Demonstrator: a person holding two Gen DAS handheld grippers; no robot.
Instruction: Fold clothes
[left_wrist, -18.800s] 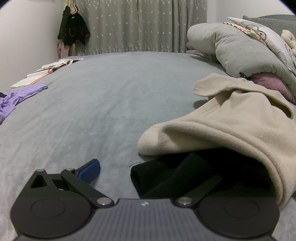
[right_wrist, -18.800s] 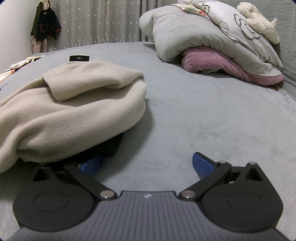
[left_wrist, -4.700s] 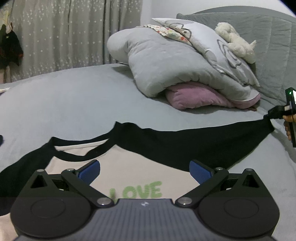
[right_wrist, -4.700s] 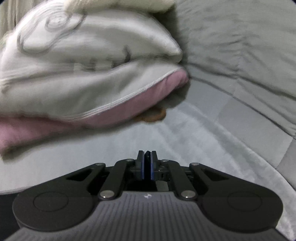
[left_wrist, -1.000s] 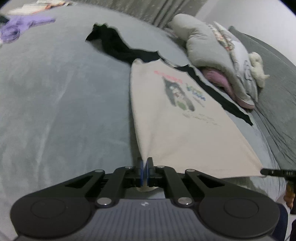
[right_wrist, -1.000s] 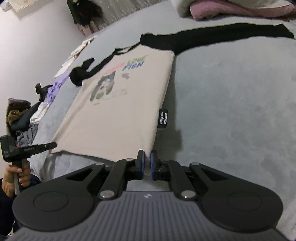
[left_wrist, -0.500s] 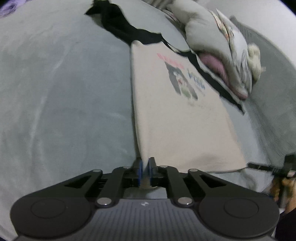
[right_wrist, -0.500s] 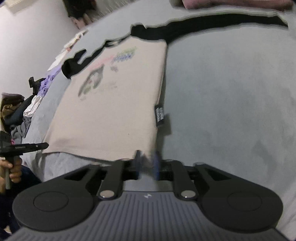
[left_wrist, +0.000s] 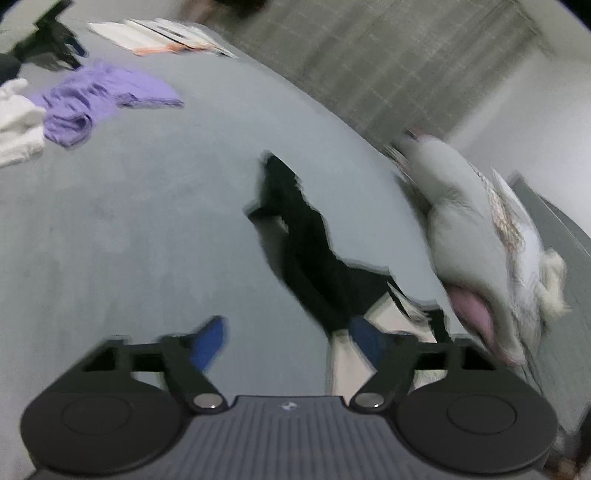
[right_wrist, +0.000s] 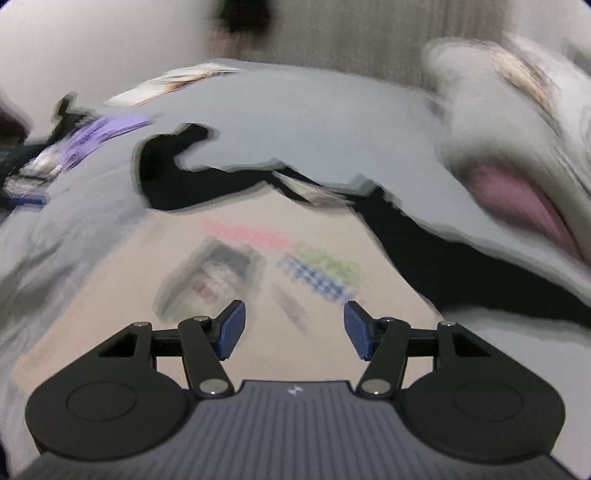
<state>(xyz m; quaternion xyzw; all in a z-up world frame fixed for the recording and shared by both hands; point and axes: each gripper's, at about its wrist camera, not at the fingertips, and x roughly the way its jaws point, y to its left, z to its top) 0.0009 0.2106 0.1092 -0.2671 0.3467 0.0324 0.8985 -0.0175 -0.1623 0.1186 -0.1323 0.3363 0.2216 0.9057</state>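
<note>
Both grippers held the shirt's hem pinched a second ago and have since let it go; the left gripper (left_wrist: 286, 341) has swung away from the hem toward the shirt's left shoulder, and the right gripper (right_wrist: 293, 328) now sits over the chest print rather than at the bottom corner; both sets of jaws have just been opening, and nothing is between either pair. Blue pads stand wide apart on the left gripper, released, with bare grey bed (left_wrist: 147, 221) showing between them; the right gripper's pads are parted less widely, also released, above the cloth without pressing on it.

In the right wrist view the cream shirt (right_wrist: 147, 317) lies flat on the bed, face up, directly beneath and ahead of that gripper; its blurred print sits just beyond the fingertips, and its black sleeves (right_wrist: 170, 181) spread out to either side past the collar. In the left wrist view one black sleeve runs away from the gripper across the bed, and a strip of cream body shows behind the right-hand pad (left_wrist: 369, 339). A purple garment (left_wrist: 92, 99) lies well apart at far left; grey bedding (left_wrist: 472, 221) is heaped at right; both views are motion-blurred.
</note>
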